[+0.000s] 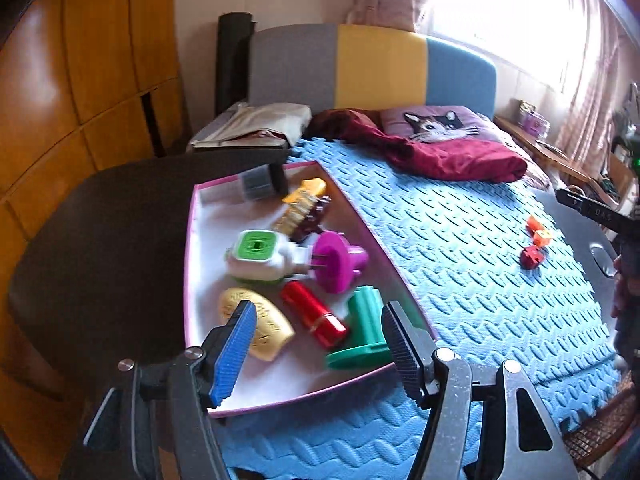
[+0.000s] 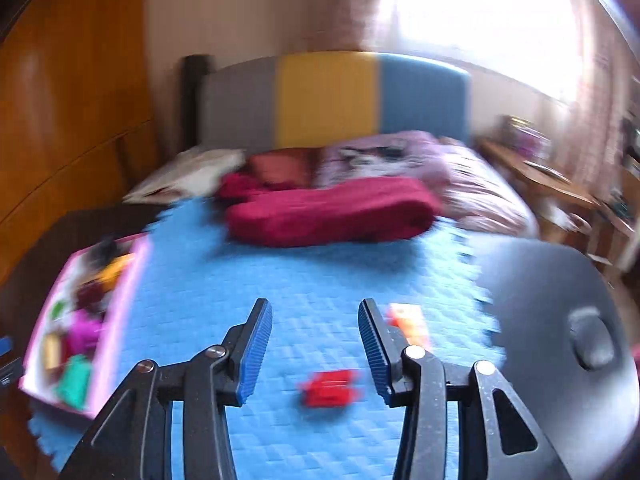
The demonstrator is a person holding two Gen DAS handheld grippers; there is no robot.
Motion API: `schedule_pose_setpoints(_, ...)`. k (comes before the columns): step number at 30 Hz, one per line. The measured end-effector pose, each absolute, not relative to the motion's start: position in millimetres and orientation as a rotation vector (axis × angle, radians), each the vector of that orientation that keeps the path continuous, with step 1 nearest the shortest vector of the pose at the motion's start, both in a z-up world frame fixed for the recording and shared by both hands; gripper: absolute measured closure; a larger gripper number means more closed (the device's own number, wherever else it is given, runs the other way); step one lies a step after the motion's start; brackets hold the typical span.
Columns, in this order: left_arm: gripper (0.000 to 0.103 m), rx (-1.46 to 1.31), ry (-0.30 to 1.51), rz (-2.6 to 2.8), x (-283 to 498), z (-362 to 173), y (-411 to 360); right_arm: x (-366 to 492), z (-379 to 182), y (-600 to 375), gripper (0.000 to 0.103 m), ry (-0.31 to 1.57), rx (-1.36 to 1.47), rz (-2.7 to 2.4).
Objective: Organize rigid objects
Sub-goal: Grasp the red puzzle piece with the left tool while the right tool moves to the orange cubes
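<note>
A pink-rimmed tray (image 1: 194, 216) on the blue foam mat holds several toys: a green piece (image 1: 362, 328), a red cylinder (image 1: 312, 314), a yellow block (image 1: 272, 326), a magenta disc (image 1: 334, 256) and a white-and-green piece (image 1: 256, 256). My left gripper (image 1: 318, 354) hangs open over the tray's near end, with nothing between its fingers. On the mat lie a red block (image 2: 330, 388) and an orange block (image 2: 408, 322). My right gripper (image 2: 316, 346) is open just above them, the red block below its gap. The view is blurred. The same blocks, red (image 1: 532, 256) and orange (image 1: 538, 232), show in the left wrist view.
A crimson blanket (image 1: 440, 156) and a cat-print pillow (image 1: 436, 124) lie at the head of the bed. A black round surface (image 2: 560, 320) borders the mat on the right. A wooden wardrobe (image 1: 80, 100) stands to the left. The tray (image 2: 132, 280) sits at the mat's left edge.
</note>
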State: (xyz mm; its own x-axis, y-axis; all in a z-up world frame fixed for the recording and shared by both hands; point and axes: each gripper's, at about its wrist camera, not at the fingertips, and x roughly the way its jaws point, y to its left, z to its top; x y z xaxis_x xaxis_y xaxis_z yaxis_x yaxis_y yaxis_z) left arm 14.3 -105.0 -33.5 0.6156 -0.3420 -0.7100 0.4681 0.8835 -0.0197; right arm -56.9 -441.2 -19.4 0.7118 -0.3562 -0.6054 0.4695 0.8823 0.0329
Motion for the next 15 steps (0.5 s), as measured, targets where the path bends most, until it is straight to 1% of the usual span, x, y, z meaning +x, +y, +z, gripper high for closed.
schedule_pose_setpoints(2,0.037,0.185,0.787,-0.492,14.0,-33.8,-115.2,-73.2,-32.9,-471.3,0.058,0.622,0.26,-0.539)
schedule_pose_setpoints(4,0.037,0.211,0.781,-0.51,12.0,-33.7,-127.2,-85.4,-45.4,-505.2,0.058,0.658,0.411,-0.62)
schedule_pose_setpoints(5,0.037,0.227,0.777,-0.524,11.1,-33.7,-134.3,-90.9,-47.1,-518.3,0.056,0.631,0.506,-0.62)
schedule_pose_setpoints(7,0.037,0.246,0.778,-0.545,11.2,-33.7,-147.7,-104.0,-49.2,-538.7,0.056,0.567,0.647,-0.631)
schedule_pose_setpoints(11,0.037,0.262,0.792,-0.621,12.1,-35.6,-181.5,-118.4,-55.6,-556.1,0.056,0.546,0.768,-0.66)
schedule_pose_setpoints(15,0.037,0.3,0.806,-0.701,14.3,-42.0,-224.1,-121.3,-60.3,-562.1,0.056,0.553,0.813,-0.656)
